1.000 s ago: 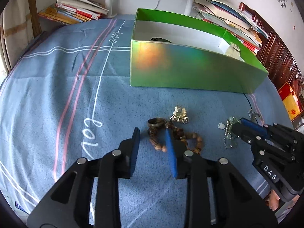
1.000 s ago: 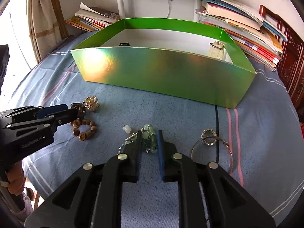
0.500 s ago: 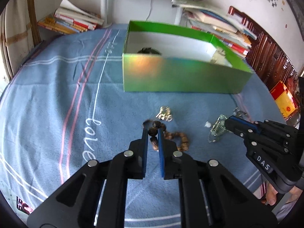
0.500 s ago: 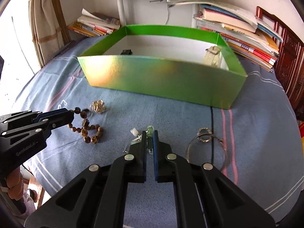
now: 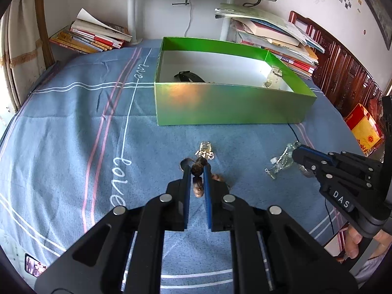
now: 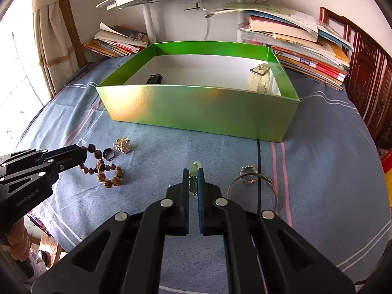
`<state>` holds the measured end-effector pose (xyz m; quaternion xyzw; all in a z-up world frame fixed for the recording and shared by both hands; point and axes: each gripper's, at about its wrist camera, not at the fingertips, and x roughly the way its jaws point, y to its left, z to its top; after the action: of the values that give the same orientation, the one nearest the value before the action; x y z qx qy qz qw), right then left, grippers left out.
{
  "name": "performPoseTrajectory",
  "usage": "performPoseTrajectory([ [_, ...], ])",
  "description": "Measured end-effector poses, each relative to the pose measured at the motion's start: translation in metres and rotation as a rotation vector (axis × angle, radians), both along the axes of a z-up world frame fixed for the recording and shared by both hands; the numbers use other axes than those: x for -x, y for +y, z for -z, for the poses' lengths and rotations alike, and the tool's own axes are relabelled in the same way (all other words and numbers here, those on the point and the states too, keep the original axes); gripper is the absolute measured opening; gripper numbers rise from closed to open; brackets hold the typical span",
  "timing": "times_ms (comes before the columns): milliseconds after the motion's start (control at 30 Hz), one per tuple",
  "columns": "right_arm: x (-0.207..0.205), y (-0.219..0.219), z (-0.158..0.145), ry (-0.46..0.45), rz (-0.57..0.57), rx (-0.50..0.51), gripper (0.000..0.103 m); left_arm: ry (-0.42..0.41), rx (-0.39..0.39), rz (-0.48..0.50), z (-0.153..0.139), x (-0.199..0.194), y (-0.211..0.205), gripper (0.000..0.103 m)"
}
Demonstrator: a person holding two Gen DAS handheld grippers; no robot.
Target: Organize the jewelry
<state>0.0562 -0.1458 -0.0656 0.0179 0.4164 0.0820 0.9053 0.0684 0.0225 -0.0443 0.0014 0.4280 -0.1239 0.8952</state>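
My left gripper is shut on a brown wooden bead bracelet. In the right wrist view the left gripper holds one end of the bracelet up while the rest trails on the blue cloth. My right gripper is shut on a pale green glass-bead piece. That piece hangs at the right gripper's tip in the left wrist view. Behind both stands the open green box.
A gold brooch and a dark ring lie beside the bracelet. A silver bangle and a black cable lie right of my right gripper. The box holds a black strap and a cream watch. Book stacks line the back.
Both grippers have shut, the left on the bead bracelet and the right on the green piece. Both have risen a little off the cloth with them.
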Motion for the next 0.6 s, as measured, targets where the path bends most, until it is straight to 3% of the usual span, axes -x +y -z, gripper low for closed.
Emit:
performPoseTrajectory([
  [600,0.005,-0.014,-0.006,-0.02,0.043,-0.002,0.006,-0.035,0.007,-0.089,-0.012,0.001,0.031,0.011],
])
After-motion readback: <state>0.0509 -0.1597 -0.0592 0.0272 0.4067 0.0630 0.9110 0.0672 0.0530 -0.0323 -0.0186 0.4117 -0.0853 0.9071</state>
